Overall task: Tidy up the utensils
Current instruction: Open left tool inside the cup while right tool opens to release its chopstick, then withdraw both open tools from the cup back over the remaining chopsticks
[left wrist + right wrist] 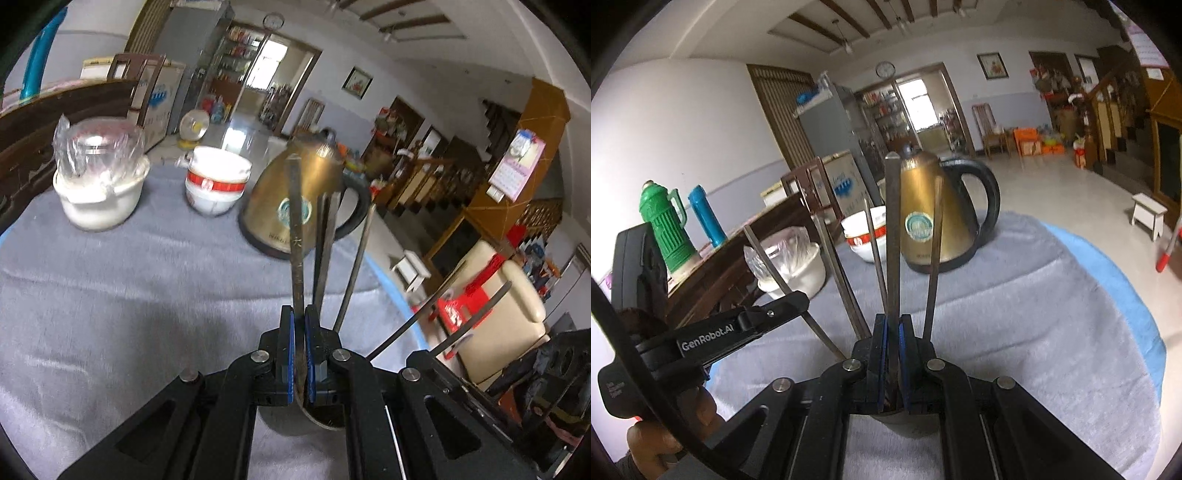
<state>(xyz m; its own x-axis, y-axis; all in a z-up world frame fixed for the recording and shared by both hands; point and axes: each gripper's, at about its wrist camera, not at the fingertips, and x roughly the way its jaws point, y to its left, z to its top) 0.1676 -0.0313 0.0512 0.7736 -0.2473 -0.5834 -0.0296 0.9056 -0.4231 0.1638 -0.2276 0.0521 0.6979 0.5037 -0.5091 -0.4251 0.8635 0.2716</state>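
Observation:
My left gripper [299,314] is shut on a flat steel utensil handle [295,221] that stands up between its blue pads. A rounded steel part [317,417] shows under the jaws. Two thinner handles [327,240] rise just right of it, and two rods [424,317] lean off to the right. My right gripper [893,321] is shut the same way on a flat steel handle [893,229], with thin handles [932,258] fanning out on both sides. What holds those other handles is hidden. Both grippers hang side by side over the grey cloth table [1034,332].
A gold kettle [295,206] with a black handle stands straight ahead. Stacked red-banded bowls [216,181] and a white pot under plastic wrap [99,177] sit to its left. Green [665,225] and blue [705,218] flasks stand on a dark cabinet. A hand [665,435] shows low on the left.

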